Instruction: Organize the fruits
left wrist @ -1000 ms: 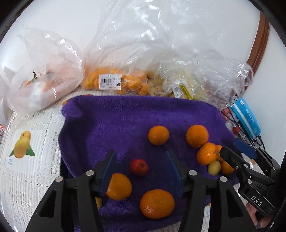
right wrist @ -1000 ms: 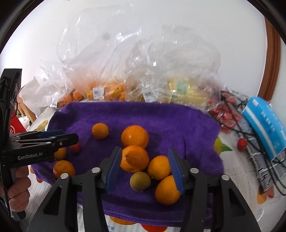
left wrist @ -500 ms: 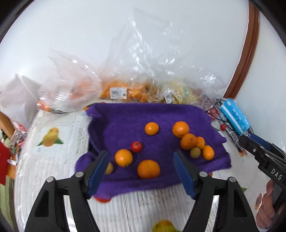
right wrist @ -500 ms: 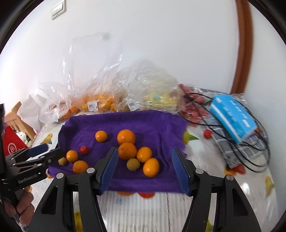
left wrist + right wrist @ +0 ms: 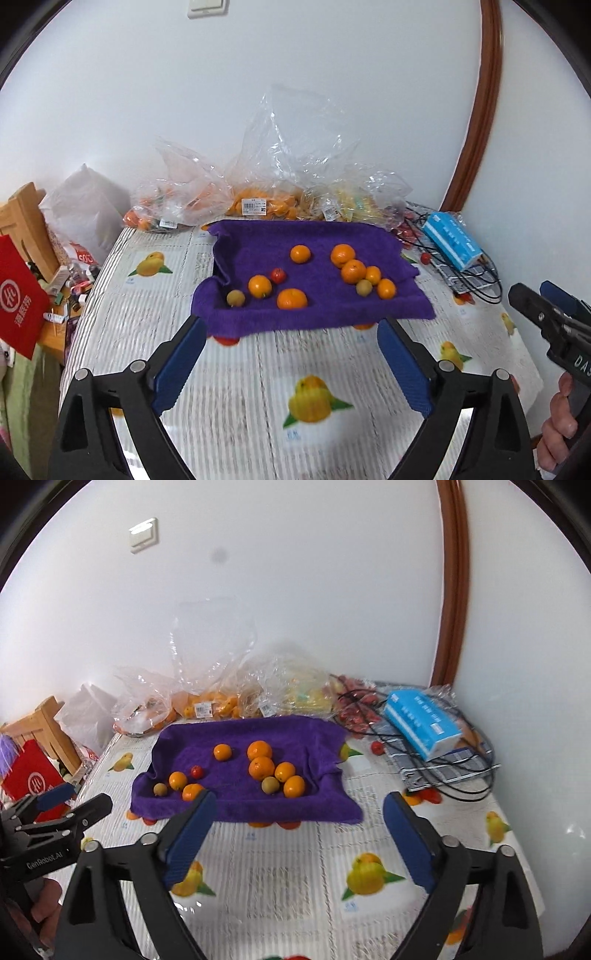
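Both grippers clear, nothing held.
We find left gripper (image 5: pixel 290 363) & right gripper (image 5: pixel 297 836) jaws just opened wide, empty; fruits (image 5: pixel 291 299) grouped on purple towel (image 5: pixel 321 314) at 12 o'clock.

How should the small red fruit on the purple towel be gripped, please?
Probably from above, closing the jaws across the widest middle of the small round red fruit. It lies alone on the purple terry towel, with a gap to the nearest orange fruit.

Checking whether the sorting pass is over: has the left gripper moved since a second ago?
Yes. The left gripper has backed away from the purple towel, its jaws just opened, empty.
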